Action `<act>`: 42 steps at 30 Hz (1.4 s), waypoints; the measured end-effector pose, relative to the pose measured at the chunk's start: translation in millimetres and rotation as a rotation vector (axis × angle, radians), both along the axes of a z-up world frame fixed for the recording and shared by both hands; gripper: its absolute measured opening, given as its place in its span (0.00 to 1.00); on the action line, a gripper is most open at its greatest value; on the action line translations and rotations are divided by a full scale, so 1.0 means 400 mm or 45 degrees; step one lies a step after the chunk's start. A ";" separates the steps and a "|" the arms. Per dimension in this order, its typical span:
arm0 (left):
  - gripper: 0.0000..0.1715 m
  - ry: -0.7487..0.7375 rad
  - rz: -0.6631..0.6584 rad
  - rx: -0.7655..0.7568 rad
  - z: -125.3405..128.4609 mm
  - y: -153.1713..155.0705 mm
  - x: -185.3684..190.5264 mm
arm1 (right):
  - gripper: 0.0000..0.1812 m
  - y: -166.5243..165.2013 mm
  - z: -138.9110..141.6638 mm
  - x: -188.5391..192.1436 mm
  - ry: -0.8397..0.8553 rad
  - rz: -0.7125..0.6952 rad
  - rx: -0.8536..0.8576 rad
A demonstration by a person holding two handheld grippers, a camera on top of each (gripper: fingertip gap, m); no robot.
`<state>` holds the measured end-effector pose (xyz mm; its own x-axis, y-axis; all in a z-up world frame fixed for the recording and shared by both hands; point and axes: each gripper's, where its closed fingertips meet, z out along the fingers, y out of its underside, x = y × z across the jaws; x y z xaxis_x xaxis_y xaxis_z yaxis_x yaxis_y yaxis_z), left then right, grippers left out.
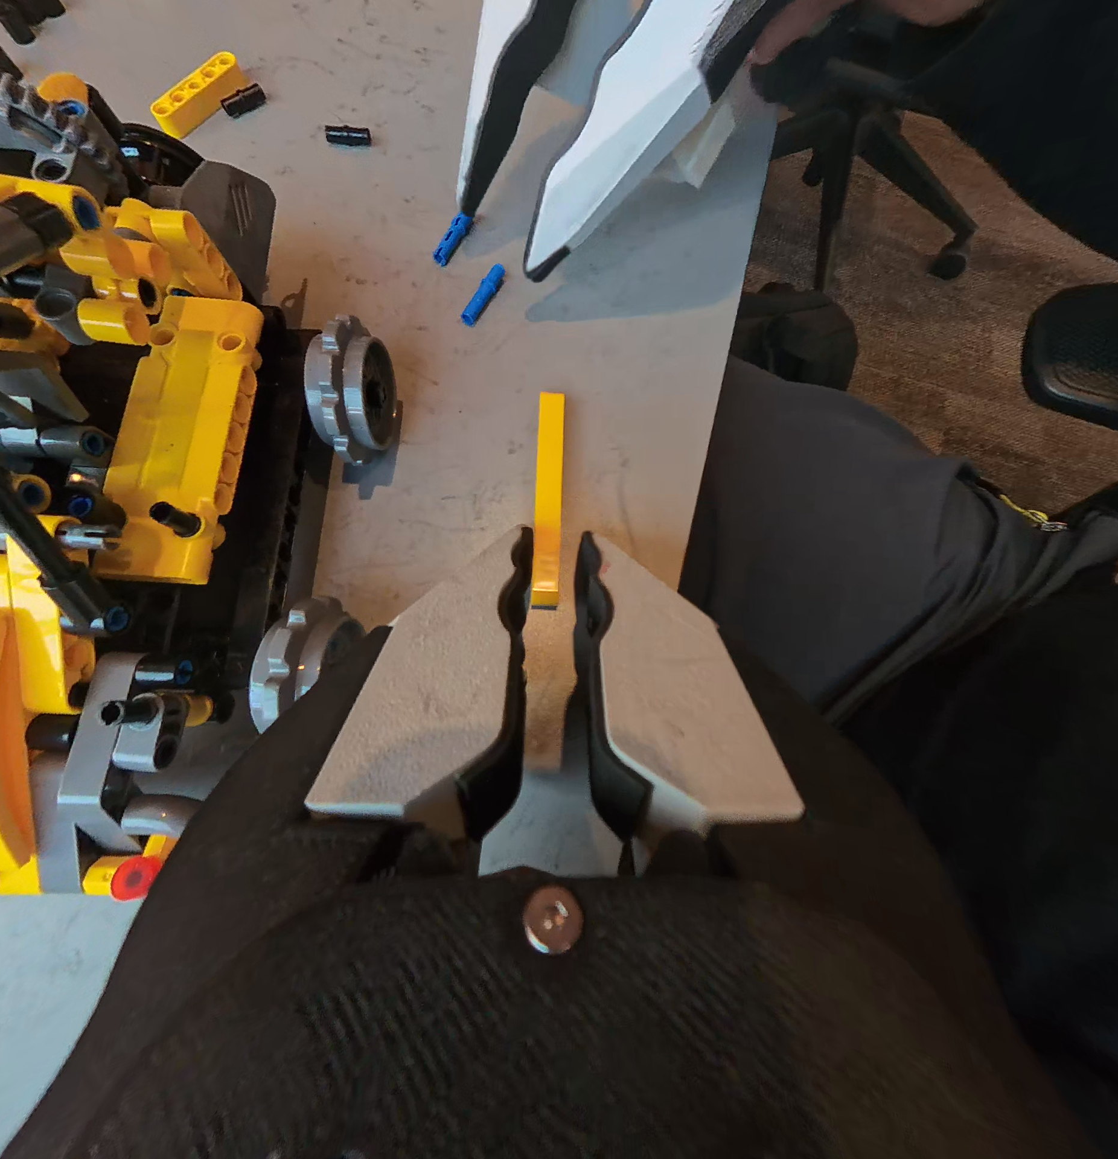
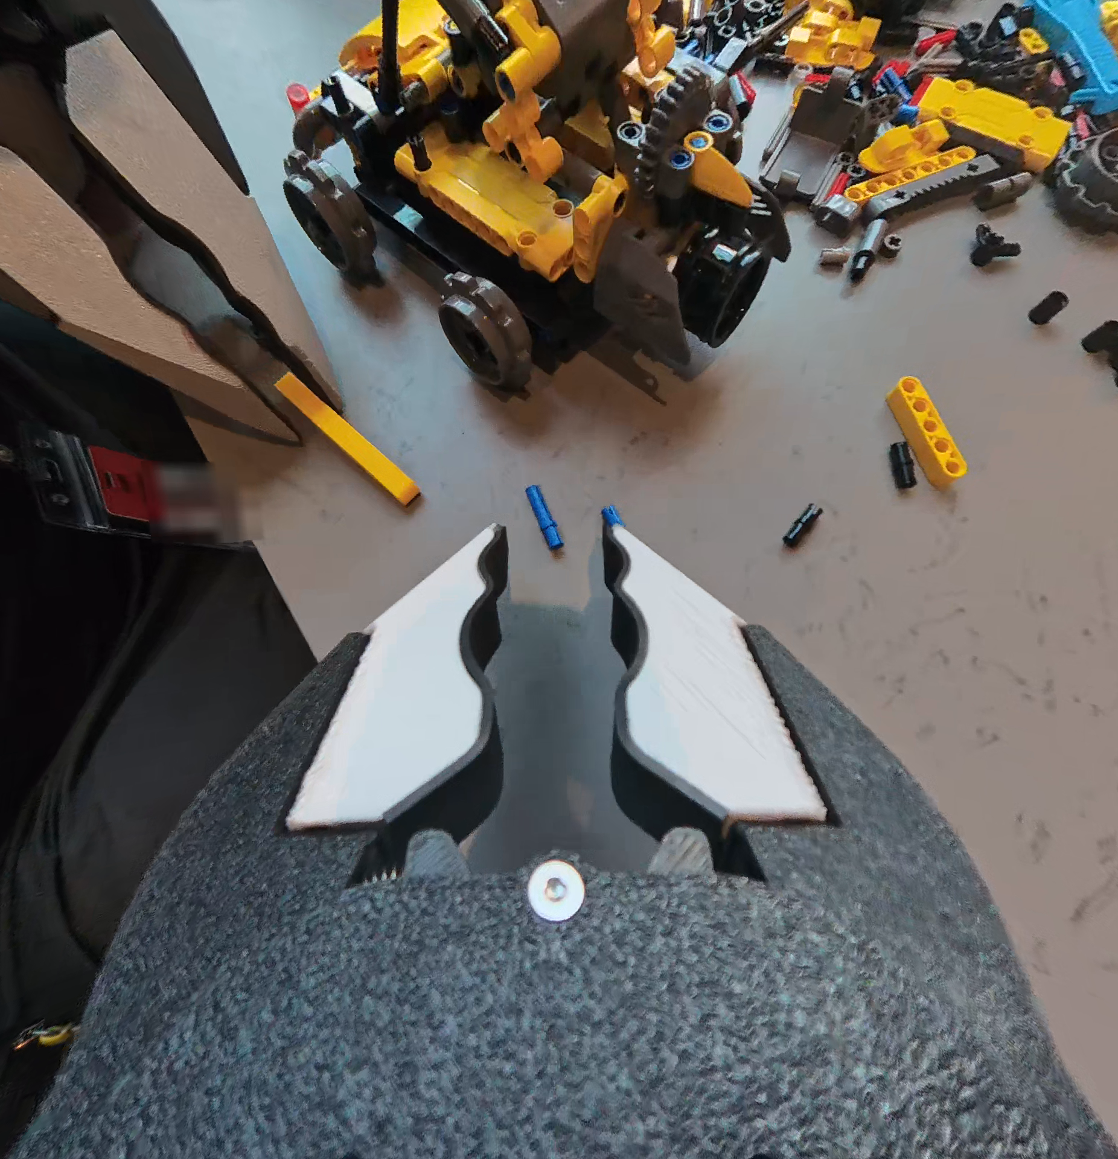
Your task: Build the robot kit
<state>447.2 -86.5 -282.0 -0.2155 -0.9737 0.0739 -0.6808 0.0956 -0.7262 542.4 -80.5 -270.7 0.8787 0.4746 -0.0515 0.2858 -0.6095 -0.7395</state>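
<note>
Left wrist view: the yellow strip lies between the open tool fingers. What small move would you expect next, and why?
Probably closing the left tool on the yellow strip. Its near end already sits between the open fingers, close to one pad, with a gap at the other, and the strip lies flat on the table near the edge. The right tool hangs open over two blue pins, gripping nothing.

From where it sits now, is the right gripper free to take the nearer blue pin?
Probably yes. The right gripper is open and the nearer blue pin lies loose on the table just ahead of its jaws, nothing between them. The second blue pin by the right jaw tip could get nudged.
</note>
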 end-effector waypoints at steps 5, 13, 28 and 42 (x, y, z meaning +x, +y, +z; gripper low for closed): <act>0.07 0.001 0.001 -0.008 0.000 0.000 0.000 | 0.13 0.004 -0.031 -0.007 0.018 0.042 -0.075; 0.07 0.004 -0.003 -0.041 0.000 -0.001 0.000 | 0.03 0.005 -0.035 -0.017 0.033 0.066 -0.083; 0.03 0.012 0.141 -0.093 0.000 0.041 0.019 | 0.02 -0.025 -0.033 -0.056 0.029 0.069 -0.080; 0.15 -0.096 0.114 -0.114 0.034 0.037 0.022 | 0.02 -0.037 -0.008 -0.057 0.016 0.074 -0.045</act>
